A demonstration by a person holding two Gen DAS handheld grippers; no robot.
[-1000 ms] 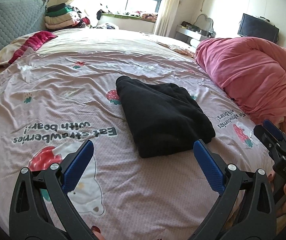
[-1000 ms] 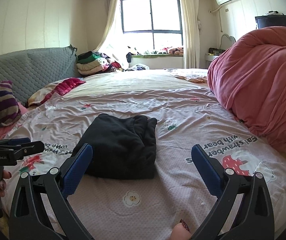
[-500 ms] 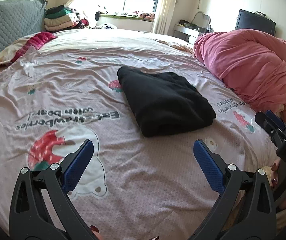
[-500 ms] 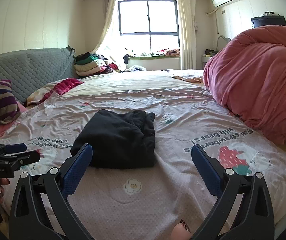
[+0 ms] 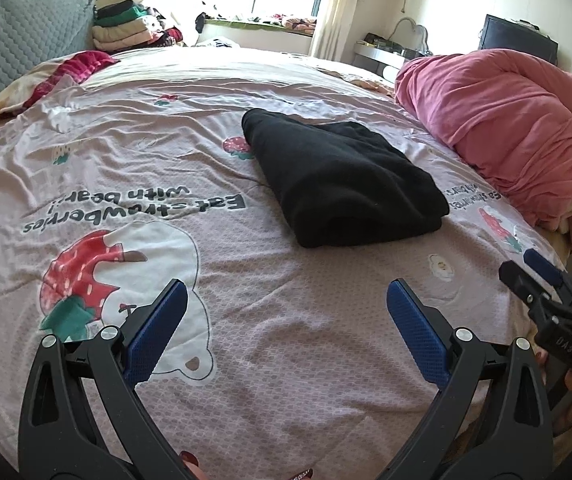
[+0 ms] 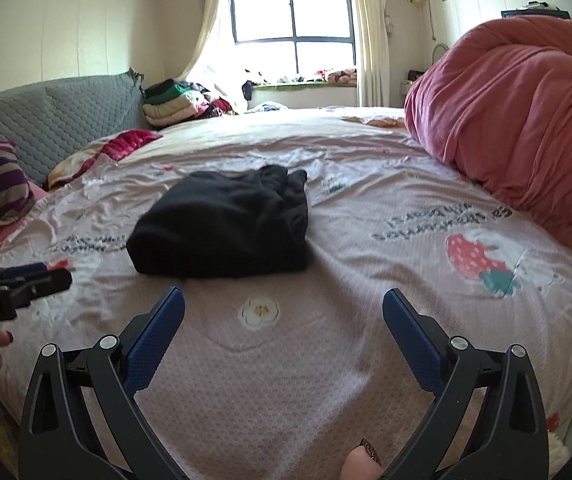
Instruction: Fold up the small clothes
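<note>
We've got the left gripper (image 5: 286,312) with jaws wide apart, holding nothing, and the right gripper (image 6: 283,316) just as wide and empty, both hovering over the bedsheet (image 5: 245,360). Ahead of us the black garment (image 5: 342,184) lies mid-bed in a neat folded bundle, apart from both tools. We'd call this piece folded; we see no loose clothes waiting nearby.

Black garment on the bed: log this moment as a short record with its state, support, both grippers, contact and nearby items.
garment: black garment, folded into a compact bundle
support: lies on the pink strawberry-print bedsheet
left gripper: fingers open, empty, short of the garment
right gripper: fingers open, empty, short of the garment
contact: neither gripper touches the garment
nearby: red quilt heaped at the right; stack of folded clothes near the window
</note>
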